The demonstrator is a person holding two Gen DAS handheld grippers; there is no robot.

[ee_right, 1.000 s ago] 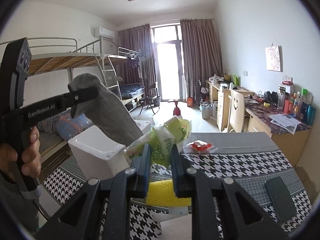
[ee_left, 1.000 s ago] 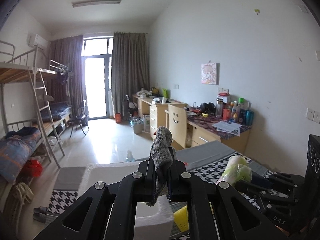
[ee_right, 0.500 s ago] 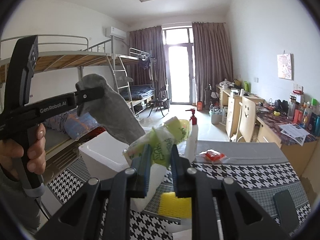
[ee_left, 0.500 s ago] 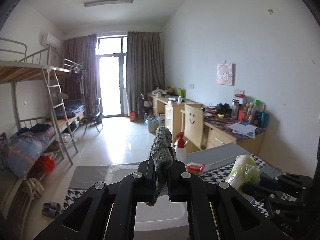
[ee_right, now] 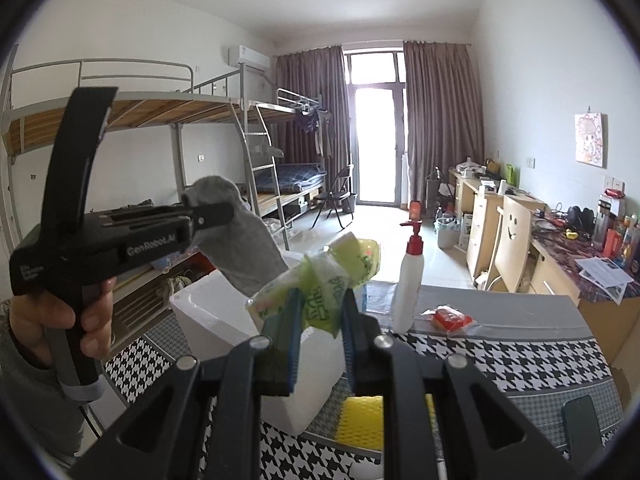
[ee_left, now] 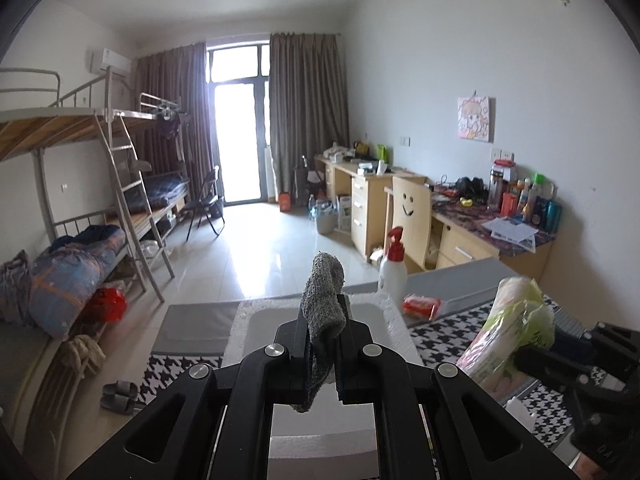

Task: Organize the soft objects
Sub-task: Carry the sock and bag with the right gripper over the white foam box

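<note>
Left wrist view: the left tongs (ee_left: 322,344) are clamped on a grey sock (ee_left: 322,304) above the white foam box (ee_left: 394,316). Right wrist view: the right tongs (ee_right: 320,320) pinch a green-and-white plastic packet (ee_right: 320,280) over the box's (ee_right: 212,312) desk (ee_right: 500,352) edge.

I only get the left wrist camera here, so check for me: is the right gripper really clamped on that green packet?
Observer: Yes. The right gripper is shut on the green packet, with a pad pressing each side.
Operator: What's on the table below it?
Observer: A yellow pad lies on the houndstooth cloth, close beside the white foam box.
Operator: How does my sock look from the side?
Observer: The grey sock droops from the left gripper toward the box. Its lower end is hidden behind the packet.
</note>
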